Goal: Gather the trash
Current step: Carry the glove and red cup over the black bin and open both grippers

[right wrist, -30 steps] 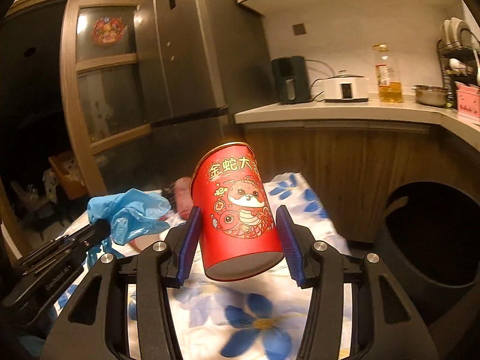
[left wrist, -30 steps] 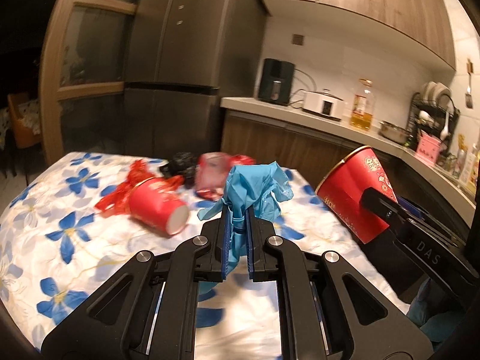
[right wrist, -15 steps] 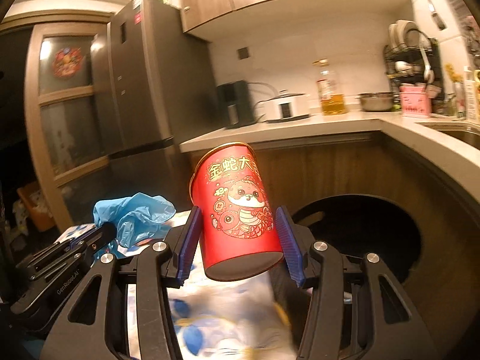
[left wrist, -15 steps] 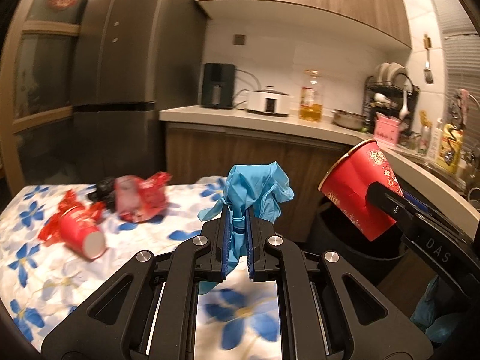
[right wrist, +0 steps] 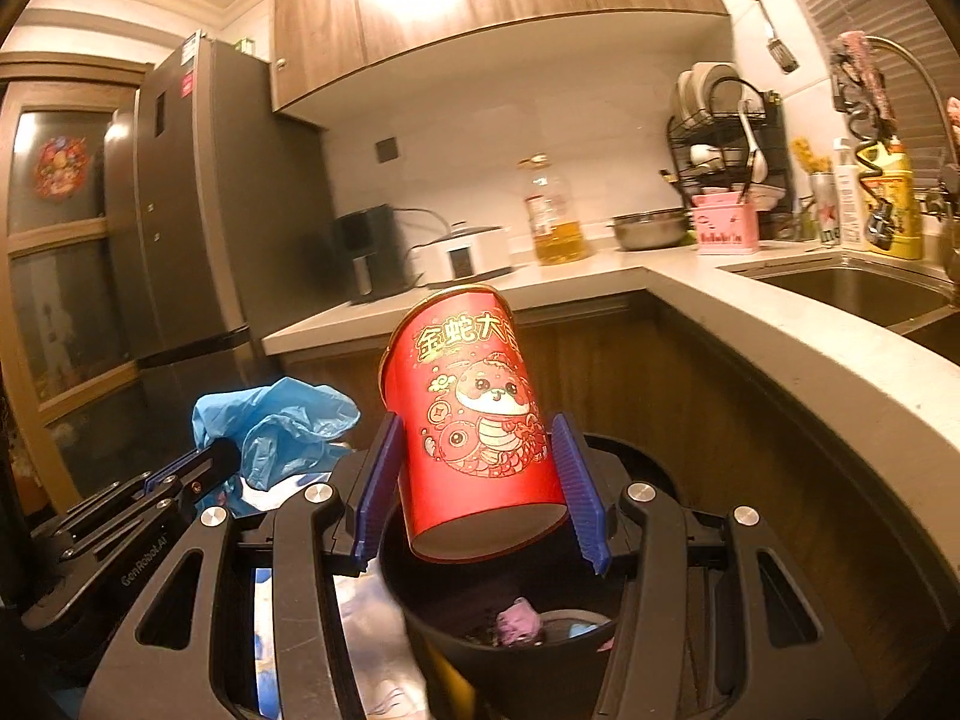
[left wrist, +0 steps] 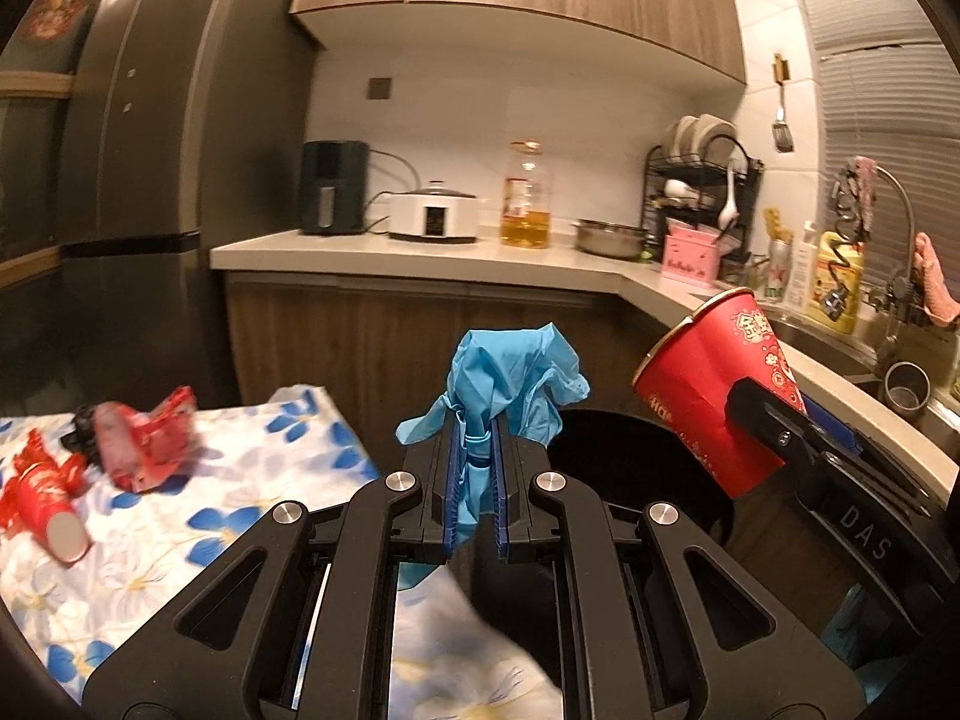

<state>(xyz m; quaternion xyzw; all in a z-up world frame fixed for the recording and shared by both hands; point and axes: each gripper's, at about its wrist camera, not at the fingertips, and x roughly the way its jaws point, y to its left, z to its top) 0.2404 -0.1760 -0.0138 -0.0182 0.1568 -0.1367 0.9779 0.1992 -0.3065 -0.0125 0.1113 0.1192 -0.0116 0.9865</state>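
One red paper cup shows a gold-outlined cartoon snake, rim tilted.

red cup with gold snake print – blue glove – white tablecloth, blue flowers

Red cup tilted above bin; blue glove crumpled.

My right gripper clamps the red cup above the black bin, the left gripper pinching a blue glove.
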